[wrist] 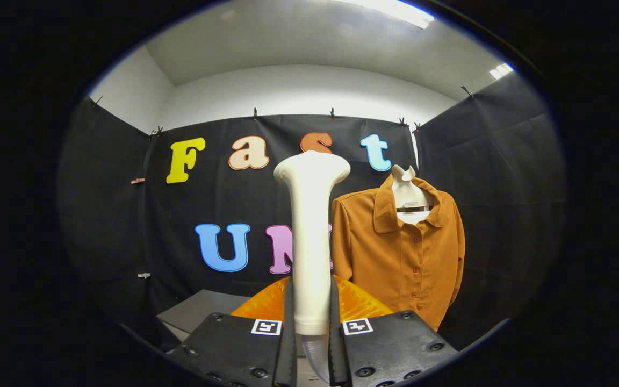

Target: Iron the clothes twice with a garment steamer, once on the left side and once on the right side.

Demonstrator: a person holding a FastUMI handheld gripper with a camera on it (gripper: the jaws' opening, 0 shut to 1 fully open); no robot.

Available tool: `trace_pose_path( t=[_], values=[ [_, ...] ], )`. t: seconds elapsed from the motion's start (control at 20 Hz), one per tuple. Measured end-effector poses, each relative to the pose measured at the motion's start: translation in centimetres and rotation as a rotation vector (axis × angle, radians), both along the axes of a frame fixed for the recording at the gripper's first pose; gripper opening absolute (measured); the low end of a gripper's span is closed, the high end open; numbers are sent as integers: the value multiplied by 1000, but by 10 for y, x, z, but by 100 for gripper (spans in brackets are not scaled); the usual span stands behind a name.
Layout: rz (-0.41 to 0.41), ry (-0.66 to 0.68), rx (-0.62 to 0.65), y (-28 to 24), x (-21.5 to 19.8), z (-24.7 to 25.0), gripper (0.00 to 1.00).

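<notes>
A white garment steamer (310,236) stands upright between my fingers, its flared head up top and its slim handle running down into my gripper (309,328). Both fingers press on the handle's lower end, so the gripper is shut on it. To the right and beyond the steamer hangs a rust-orange button-up shirt (403,252) on a white hanger (407,189), its front facing me. The steamer's head is left of the shirt's collar and apart from the fabric. The handle hides the edge of the shirt's sleeve on that side.
An orange ribbed object (355,303) lies just behind my fingers, partly hidden by the steamer. A grey flat surface (202,309) sits low to the left. Black cloth walls close the booth at the back and on both sides.
</notes>
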State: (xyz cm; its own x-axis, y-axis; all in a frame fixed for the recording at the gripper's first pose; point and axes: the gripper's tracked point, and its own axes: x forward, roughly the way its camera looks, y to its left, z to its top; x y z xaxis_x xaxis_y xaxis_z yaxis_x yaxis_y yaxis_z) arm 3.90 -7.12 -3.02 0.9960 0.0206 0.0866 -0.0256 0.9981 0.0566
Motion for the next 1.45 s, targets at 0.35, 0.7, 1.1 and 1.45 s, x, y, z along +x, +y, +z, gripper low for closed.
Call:
trace_pose_path(
  t=[0.35, 0.7, 1.1, 1.45],
  values=[
    [10, 10, 10, 1, 3, -4, 26],
    [10, 11, 9, -2, 1, -2, 26],
    [21, 12, 3, -1, 1, -2, 26],
    [28, 8, 5, 1, -1, -1, 26]
  ],
)
